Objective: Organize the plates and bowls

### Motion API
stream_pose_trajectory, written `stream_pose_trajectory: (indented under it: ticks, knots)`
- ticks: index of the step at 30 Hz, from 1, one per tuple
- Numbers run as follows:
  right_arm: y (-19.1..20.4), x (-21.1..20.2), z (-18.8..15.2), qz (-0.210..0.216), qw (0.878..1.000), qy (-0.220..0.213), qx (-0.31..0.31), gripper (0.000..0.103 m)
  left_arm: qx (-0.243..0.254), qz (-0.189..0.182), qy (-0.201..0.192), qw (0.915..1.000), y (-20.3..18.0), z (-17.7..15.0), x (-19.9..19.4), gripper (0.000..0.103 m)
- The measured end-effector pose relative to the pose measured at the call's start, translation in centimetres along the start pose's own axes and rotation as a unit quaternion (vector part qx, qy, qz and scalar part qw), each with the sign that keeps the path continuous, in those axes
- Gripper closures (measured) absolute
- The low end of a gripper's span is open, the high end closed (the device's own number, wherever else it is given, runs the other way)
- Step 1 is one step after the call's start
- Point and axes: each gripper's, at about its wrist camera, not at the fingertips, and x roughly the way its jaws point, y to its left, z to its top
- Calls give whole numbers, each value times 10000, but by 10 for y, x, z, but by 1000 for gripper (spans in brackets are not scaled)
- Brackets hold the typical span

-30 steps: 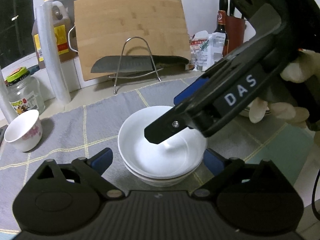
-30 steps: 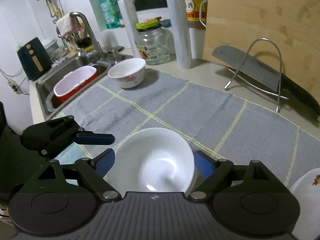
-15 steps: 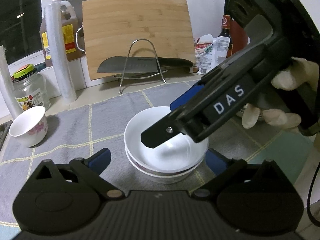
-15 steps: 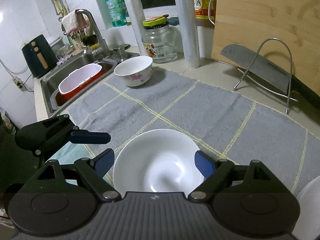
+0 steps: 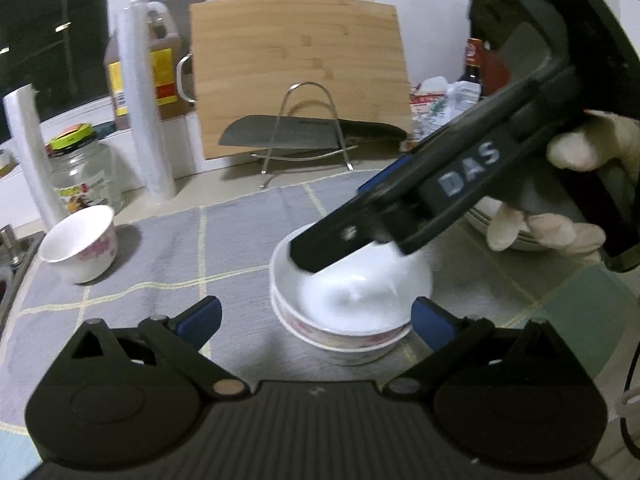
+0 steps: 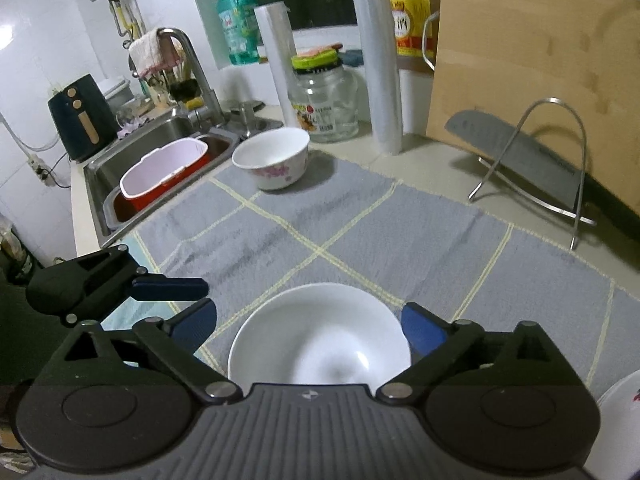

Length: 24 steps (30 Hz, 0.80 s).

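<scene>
White nested bowls (image 6: 319, 340) sit between the right gripper (image 6: 310, 322) fingers, whose jaws are opening now, pads clear of the rim where a second ago they sat narrower; left gripper (image 5: 316, 314) gapes wide, holding nothing; stacking looks done; floral bowl (image 6: 274, 158) waits beyond.

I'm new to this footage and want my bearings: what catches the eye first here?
The stacked white bowls sit on the gray mat, between the left gripper's fingers. The right gripper, held in a gloved hand, hangs over them with its jaws opening and its pads clear of the rim. Farther off, a flowered bowl stands by the sink, and a cleaver rests against the cutting board.
</scene>
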Motion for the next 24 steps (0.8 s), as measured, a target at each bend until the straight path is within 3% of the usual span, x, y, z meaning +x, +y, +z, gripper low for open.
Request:
stream_pose_trajectory:
  ticks: [6, 10, 17, 24]
  knots:
    - [-1, -2, 3, -108, 9997, -143, -134, 0, -193, 404, 92, 9990, 12, -2, -10, 2]
    - [8, 0, 7, -483, 9986, -234, -22, 0, -188, 459, 43, 9988, 37, -5, -14, 1]
    - [45, 20, 19, -1221, 9915, -356, 273, 0, -52, 179, -91, 9998, 107, -11, -13, 1]
    - [85, 50, 39, -1618, 9846, -417, 508, 0, 100, -98, -120, 9998, 174, -17, -11, 1]
